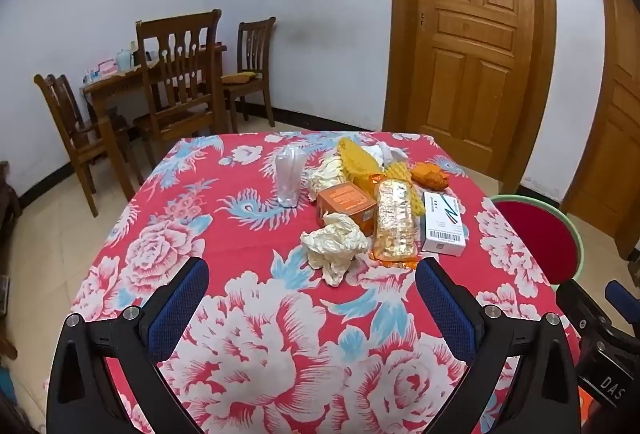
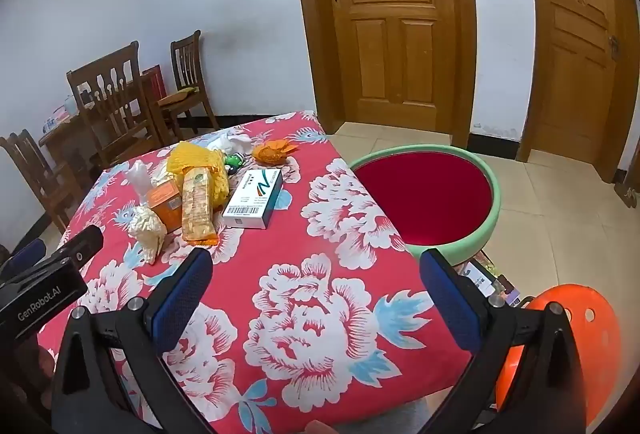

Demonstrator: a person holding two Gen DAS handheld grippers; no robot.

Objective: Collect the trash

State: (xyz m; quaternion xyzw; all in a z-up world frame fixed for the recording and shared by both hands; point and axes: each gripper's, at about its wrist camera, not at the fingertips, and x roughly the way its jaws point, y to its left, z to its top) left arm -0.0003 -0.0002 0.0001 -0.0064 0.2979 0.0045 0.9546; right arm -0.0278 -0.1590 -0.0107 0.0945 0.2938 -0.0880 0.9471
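Ahead, crumpled tissue (image 1: 334, 246) lies beyond the left tool (image 1: 312, 298) (wide open).

Even, soft indoor light in both wrist views; no lamp or window visible, source cannot be told. Shadows weak and diffuse under the trash on the floral tablecloth (image 1: 248, 234). Slight sheen on the wooden door (image 1: 468, 34), no hard glare. Colours saturated; white wall (image 1: 312, 14) reads bluish-grey. Strong fisheye bend: door frames and table edges curve, dark vignette in the corners. Centre sharp, barcode on the white box (image 2: 252, 200) visible. Blue finger pads (image 2: 184, 298) near the lens slightly soft. No motion blur.
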